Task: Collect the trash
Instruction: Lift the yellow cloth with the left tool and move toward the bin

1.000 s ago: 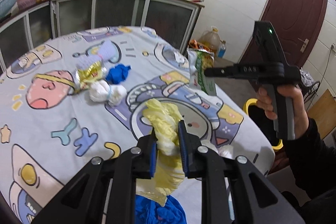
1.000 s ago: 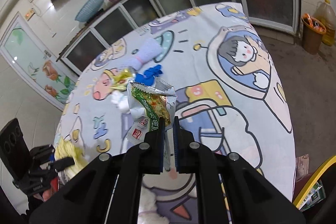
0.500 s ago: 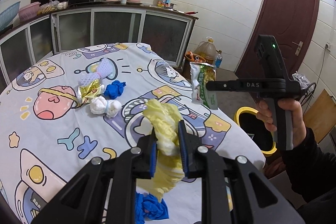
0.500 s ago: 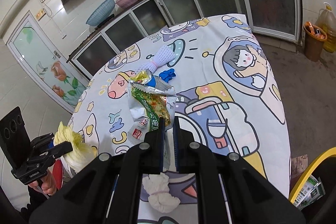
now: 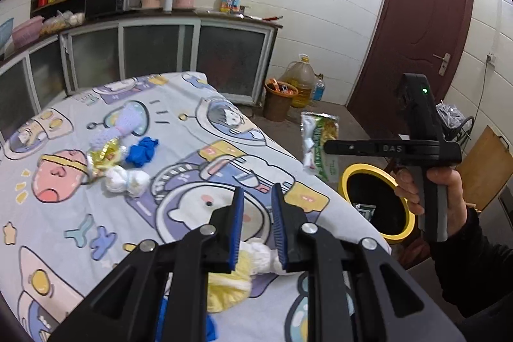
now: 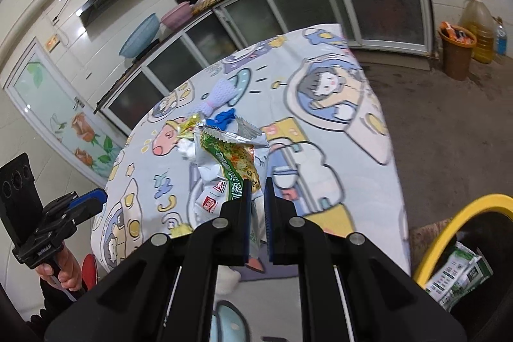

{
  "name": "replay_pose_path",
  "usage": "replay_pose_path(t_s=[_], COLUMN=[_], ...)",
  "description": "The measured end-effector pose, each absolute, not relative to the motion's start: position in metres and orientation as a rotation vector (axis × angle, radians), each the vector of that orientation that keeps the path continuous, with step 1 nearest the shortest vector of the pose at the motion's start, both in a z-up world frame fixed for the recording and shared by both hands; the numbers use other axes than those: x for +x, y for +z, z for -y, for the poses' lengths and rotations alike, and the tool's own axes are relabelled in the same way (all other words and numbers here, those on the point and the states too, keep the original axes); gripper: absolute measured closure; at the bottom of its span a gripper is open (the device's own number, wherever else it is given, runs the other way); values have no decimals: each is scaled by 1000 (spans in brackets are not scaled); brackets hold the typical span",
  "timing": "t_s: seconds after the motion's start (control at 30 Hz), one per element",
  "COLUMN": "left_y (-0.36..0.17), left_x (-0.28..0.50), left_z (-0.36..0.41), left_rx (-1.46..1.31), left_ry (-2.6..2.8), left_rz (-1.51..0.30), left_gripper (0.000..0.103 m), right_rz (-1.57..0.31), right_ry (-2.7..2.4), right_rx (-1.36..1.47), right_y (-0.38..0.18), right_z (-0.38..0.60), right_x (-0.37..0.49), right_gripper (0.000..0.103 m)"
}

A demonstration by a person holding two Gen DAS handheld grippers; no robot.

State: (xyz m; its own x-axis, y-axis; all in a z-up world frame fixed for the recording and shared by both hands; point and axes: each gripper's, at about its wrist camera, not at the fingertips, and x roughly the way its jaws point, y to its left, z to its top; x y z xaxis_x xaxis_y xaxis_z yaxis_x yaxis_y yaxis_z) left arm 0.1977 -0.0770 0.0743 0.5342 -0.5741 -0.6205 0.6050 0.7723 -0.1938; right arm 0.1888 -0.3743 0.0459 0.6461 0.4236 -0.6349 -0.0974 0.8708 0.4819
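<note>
The right tool (image 6: 255,207) pinches a green wrapper (image 6: 229,162) by its bottom edge, held out beside the yellow-rimmed bin (image 5: 375,204) — likely so it can drop in. The left tool (image 5: 255,223) is spread above a yellow wad (image 5: 229,287) lying on the surface (image 5: 96,213) — seemingly not touching it.
</note>
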Motion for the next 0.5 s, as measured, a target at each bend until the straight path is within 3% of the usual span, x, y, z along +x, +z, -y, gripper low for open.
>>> replay_pose_path(t_s=[0.1,0.23,0.27,0.3,0.33,0.5], left_y=[62,31,21,12,3,-37], left_x=[200,199,197,196,195,204], left_z=[91,100,101,101,102,107], left_rx=[122,291,335,366,402,526], left_ry=[-717,-726,-748,-765,-777,-742], left_rz=[-787,-901,-933,-953,-979,-1067], left_gripper=[85,73,63,46,42,42], right_rz=[-818,-814,-812,-810,-809,-809], right_ry=[291,291,290,290,294,298], right_rx=[441,439,436,436,437,445], right_y=[45,44,44,44,44,43], right_z=[390,400,402,403,404,403], right_x=[180,171,169,168,167,165], right_gripper=[95,95,95,95,95,95])
